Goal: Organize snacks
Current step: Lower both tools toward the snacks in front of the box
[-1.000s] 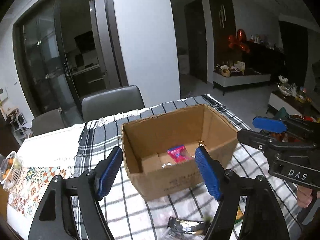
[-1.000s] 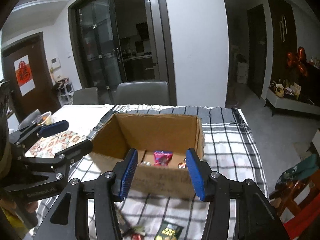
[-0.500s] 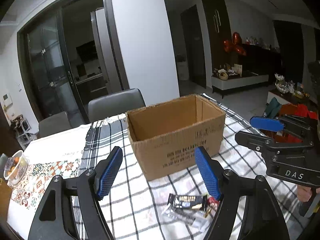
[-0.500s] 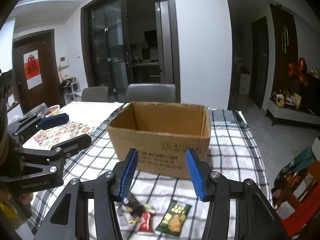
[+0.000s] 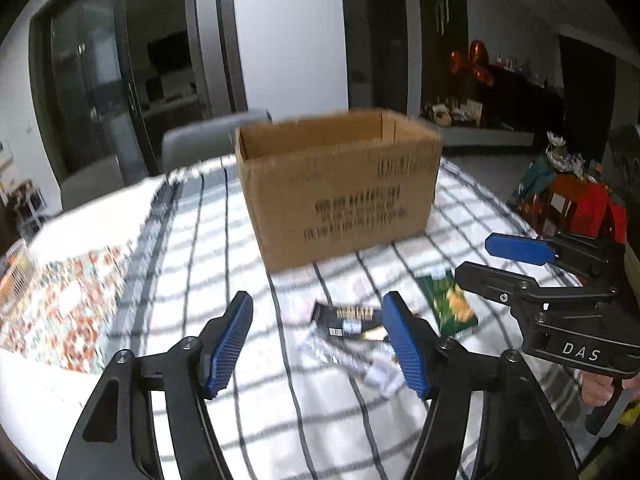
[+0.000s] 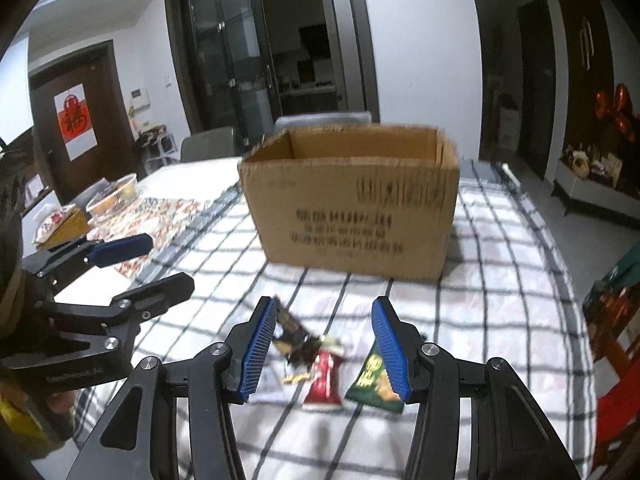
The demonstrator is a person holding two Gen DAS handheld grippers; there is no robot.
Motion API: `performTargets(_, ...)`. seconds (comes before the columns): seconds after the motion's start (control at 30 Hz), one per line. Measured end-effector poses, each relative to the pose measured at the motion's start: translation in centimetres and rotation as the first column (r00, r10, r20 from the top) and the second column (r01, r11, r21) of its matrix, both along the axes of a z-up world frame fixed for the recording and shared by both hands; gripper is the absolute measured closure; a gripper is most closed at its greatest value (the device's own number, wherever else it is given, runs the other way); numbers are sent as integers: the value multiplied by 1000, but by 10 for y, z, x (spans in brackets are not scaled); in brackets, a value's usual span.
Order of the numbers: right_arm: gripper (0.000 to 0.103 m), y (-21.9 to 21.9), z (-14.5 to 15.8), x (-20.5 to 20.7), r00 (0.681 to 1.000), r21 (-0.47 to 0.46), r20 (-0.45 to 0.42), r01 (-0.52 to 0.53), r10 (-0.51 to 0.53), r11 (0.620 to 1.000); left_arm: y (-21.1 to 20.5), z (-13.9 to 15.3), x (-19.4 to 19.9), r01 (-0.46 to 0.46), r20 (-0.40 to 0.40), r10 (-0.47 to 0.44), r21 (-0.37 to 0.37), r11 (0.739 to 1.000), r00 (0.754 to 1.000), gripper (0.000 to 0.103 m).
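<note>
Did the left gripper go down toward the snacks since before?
Yes. The left gripper looked down into the cardboard box before; now it faces the box's side, low over the black snack packet, fingers closing, empty.

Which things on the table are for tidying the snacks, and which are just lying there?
For the job:
brown cardboard box
green snack packet
red snack packet
black snack wrapper

Just lying about:
clear bowl
patterned mat
grey chair

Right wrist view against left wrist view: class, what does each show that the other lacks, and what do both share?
Right wrist only: a red snack packet, a glass bowl, a red paper sign on a door. Left wrist only: a white basket at the table's edge. Both: the cardboard box, the green snack packet, the dark snack packet, the checked tablecloth.
</note>
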State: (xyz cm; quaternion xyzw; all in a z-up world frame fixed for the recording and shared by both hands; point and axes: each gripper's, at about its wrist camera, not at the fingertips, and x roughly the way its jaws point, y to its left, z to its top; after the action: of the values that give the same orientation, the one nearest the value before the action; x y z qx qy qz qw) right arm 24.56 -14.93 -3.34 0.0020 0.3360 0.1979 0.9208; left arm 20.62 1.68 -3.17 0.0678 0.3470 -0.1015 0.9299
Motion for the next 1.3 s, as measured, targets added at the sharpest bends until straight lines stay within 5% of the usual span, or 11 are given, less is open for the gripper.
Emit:
performTargets(0.7,58,18,-69,16,982,26,-184,-27,31,999,9,-78,31,-26,-313,-29,-170,985,949,62)
performTargets(1.3,67,21,-91,32,972,26,-234,-16,22,1000,0,-96,55,-135,-357,72,-154,979,931,63)
